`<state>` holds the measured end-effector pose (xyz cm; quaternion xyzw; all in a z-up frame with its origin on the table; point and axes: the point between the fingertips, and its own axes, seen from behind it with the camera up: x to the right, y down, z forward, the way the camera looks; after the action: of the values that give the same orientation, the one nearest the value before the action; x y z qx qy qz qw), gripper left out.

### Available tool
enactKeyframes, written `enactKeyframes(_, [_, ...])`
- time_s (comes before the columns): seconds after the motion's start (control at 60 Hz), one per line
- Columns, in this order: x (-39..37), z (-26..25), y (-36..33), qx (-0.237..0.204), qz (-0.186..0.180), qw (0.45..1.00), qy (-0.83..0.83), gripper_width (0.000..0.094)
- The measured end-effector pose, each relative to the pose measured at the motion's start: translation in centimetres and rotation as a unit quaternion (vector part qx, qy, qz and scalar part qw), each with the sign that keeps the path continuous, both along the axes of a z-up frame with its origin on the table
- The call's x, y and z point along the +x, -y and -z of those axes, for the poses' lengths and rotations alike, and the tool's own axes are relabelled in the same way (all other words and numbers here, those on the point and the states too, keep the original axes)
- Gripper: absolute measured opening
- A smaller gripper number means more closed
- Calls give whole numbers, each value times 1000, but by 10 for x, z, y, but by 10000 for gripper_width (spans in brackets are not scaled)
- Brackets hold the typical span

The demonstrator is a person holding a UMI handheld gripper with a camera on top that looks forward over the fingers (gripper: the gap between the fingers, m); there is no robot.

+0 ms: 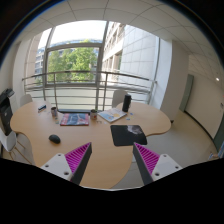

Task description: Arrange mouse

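A dark mouse (54, 139) lies on the light wooden table (95, 150), beyond my left finger and to its left. A black mouse pad (128, 134) lies on the table ahead of my right finger, far from the mouse. My gripper (112, 160) hangs above the table's near part, open and empty, with nothing between the fingers. The pink pads (78, 158) show on both fingers.
A colourful magazine (73, 119) lies at the table's middle back, a white paper or book (111, 115) to its right, and a dark bottle (126, 102) stands at the far right. A large window with a railing (90, 85) is behind. Grey floor lies to the right.
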<state>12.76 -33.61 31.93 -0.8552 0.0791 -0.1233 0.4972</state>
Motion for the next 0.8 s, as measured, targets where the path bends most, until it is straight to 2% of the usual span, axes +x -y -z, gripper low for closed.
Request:
enactKeyframes(0.133, [2, 29, 3, -23, 4, 1000, -6, 844])
enactKeyframes(0.283, [-13, 113, -4, -69, -10, 997, -18, 841])
enactKeyframes(0.383, [-52, 182, -11, -103, -43, 993, -33, 843])
enactKeyframes(0.5, [-121, 238, -36, -126, -95, 986, -55, 842])
enactKeyframes(0.667, [-221, 279, -116, -114, -158, 979, -64, 846])
enactKeyframes(0.8, [-272, 298, -194, -101, -175, 978, -59, 844])
